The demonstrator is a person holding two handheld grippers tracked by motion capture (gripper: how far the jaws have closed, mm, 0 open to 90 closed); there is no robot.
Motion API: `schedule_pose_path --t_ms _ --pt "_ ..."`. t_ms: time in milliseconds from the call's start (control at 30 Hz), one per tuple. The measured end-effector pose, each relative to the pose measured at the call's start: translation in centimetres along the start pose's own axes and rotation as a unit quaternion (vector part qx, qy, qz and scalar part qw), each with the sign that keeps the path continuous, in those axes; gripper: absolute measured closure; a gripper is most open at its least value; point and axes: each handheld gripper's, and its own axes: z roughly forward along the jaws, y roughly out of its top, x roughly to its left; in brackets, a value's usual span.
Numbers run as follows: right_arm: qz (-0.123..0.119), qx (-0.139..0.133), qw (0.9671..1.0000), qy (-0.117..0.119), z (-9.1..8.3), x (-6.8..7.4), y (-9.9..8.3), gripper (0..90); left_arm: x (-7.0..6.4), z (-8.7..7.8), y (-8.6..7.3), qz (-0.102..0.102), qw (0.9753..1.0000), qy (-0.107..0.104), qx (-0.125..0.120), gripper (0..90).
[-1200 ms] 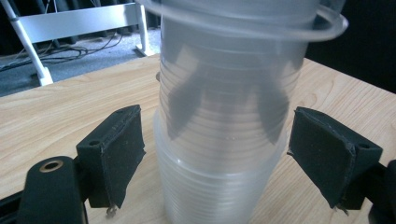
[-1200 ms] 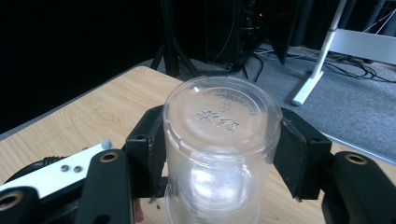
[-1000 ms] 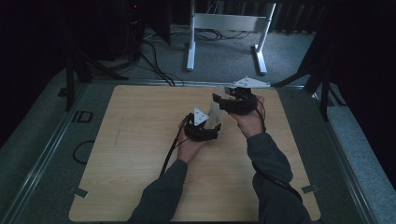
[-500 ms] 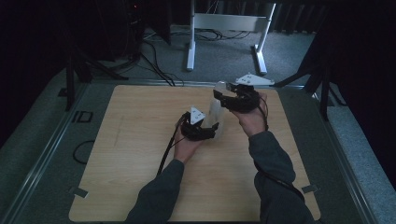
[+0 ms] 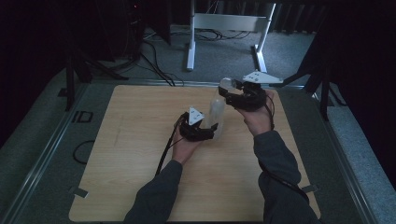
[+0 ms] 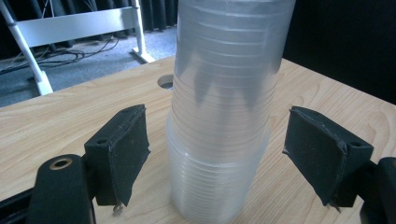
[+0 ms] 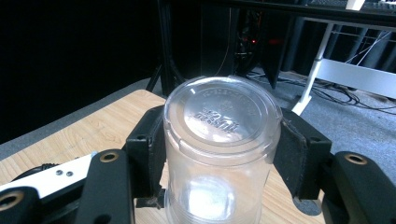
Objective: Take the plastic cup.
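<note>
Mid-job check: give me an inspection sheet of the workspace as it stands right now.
Surface: light wooden table, round hole near the far edge.
Job's things: stack of clear plastic cups, upside down on the table.
Clutter: nothing seen.
Grippers: left gripper open, fingers astride the stack's base; right gripper shut on the top cup.
Cables: black cable trailing from left gripper.
Surroundings: grey carpet, white stand legs, floor cables.

I see bare worktop (image 5: 135, 140) wide open on my left side; the cup stack (image 5: 215, 114) stands between my fingers (image 6: 122, 154), blocking the middle, with gaps either side.
</note>
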Motion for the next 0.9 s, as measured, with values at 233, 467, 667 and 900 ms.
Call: schedule_pose_path --t_ms 233,467,667,900 --pt "-0.004 0.000 1.0000 -0.006 -0.8 -0.2 0.1 40.8 0.0 -0.5 0.1 0.001 1.0000 -0.003 -0.004 21.5" --pt "-0.004 0.001 0.9999 -0.016 -1.9 -0.7 0.0 40.8 0.1 -0.9 0.0 0.000 0.9999 -0.006 -0.008 21.6" --pt "0.004 0.008 0.9995 -0.030 -2.7 -1.5 -0.5 40.8 0.2 -1.1 -0.2 -0.004 0.9999 -0.006 -0.011 21.6" --pt "0.017 0.016 0.9990 -0.038 -3.3 -2.2 -1.4 40.8 0.1 -1.3 -0.3 -0.004 0.9999 -0.007 -0.010 21.8"
